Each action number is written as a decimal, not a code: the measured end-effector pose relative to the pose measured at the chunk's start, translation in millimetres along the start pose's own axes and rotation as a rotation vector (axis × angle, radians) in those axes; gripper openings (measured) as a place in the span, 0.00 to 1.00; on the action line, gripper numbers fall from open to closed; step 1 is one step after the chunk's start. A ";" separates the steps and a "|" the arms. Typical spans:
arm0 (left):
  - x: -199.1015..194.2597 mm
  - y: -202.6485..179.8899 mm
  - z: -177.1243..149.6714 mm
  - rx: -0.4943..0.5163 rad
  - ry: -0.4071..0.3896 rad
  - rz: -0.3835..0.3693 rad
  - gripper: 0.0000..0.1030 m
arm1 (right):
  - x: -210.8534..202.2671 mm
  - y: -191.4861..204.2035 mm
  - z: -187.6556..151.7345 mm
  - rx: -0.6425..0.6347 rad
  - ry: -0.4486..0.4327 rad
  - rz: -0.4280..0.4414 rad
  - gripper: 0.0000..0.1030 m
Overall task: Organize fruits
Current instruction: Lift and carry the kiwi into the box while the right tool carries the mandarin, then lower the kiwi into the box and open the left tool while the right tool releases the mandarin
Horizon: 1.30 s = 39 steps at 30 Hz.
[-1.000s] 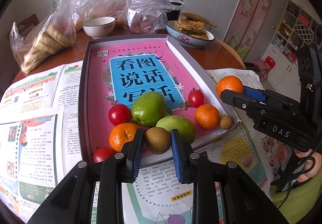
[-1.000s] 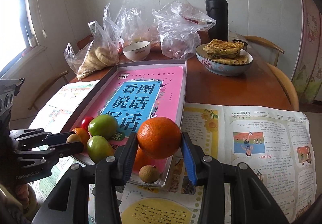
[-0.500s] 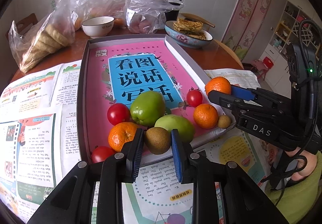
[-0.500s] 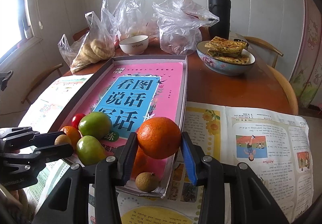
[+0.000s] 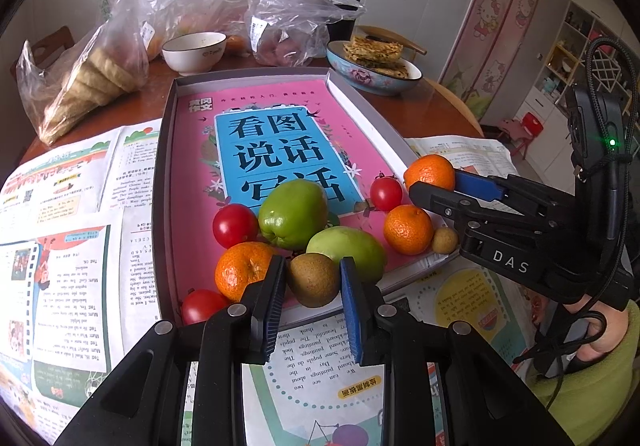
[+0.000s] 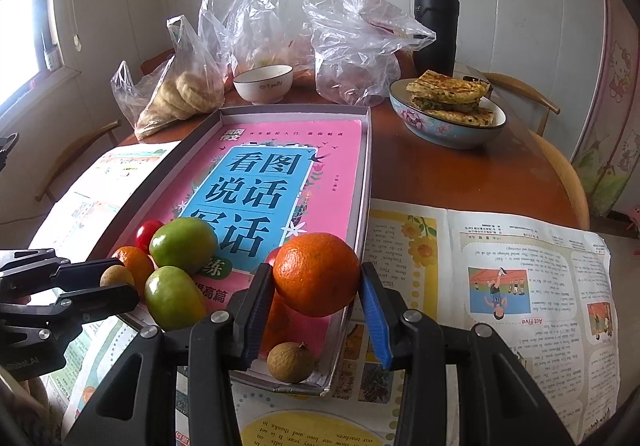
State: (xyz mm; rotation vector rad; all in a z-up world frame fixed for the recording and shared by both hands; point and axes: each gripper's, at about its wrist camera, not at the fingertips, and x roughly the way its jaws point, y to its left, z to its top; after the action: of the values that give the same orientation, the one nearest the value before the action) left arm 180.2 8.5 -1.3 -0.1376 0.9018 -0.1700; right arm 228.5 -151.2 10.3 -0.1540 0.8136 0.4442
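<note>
My left gripper (image 5: 312, 286) is shut on a brown kiwi (image 5: 312, 280) at the near edge of the grey tray (image 5: 166, 165), which holds a pink book. My right gripper (image 6: 316, 286) is shut on an orange (image 6: 316, 274) above the tray's (image 6: 366, 181) near right corner. From the left wrist, that orange (image 5: 430, 171) sits between the right gripper's fingers (image 5: 476, 183) over the right rim. In the tray lie two green apples (image 5: 294, 211), (image 5: 348, 252), red tomatoes (image 5: 234, 226), two oranges (image 5: 242, 270), (image 5: 408, 230) and a small longan (image 6: 290, 362).
Newspapers (image 6: 500, 286) cover the round wooden table on both sides of the tray. Behind it stand a white bowl (image 6: 264, 83), plastic bags of food (image 6: 356, 53), a blue bowl of flatbread (image 6: 448, 113) and a black flask (image 6: 436, 21). A green sleeve (image 5: 592, 378) is at the right.
The right gripper with its orange has drifted slightly left, closer over the tray's right rim. The left gripper and its kiwi have stayed put.
</note>
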 end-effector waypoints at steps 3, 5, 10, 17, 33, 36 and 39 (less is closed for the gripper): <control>0.1 0.0 0.1 -0.001 0.000 0.000 0.27 | 0.4 0.1 -0.1 0.000 0.005 0.001 0.43; -0.2 -0.1 -0.3 0.000 0.001 0.000 0.27 | 1.3 -0.3 -0.6 -0.001 0.006 0.000 0.43; -0.2 0.0 -0.3 0.000 0.001 0.000 0.27 | 1.2 -0.5 -0.7 -0.003 0.009 -0.003 0.43; 0.3 -0.1 -0.4 -0.001 0.001 0.000 0.27 | -1.5 1.3 -2.0 -0.005 0.001 -0.005 0.43; -0.2 0.2 -2.5 -0.007 0.001 -0.004 0.27 | -12.8 8.9 -6.1 -0.017 -0.018 0.010 0.50; -0.5 0.7 -3.6 -0.011 0.003 -0.012 0.27 | -14.6 9.5 -6.0 -0.019 -0.020 0.013 0.51; -0.9 0.9 -3.9 -0.015 0.003 -0.015 0.27 | -15.7 10.0 -6.7 -0.020 -0.020 0.014 0.51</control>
State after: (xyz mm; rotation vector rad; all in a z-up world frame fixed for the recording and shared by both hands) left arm 176.6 9.3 -3.1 -0.1586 0.9056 -0.1775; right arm 210.2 -149.3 17.5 -0.1622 0.7911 0.4661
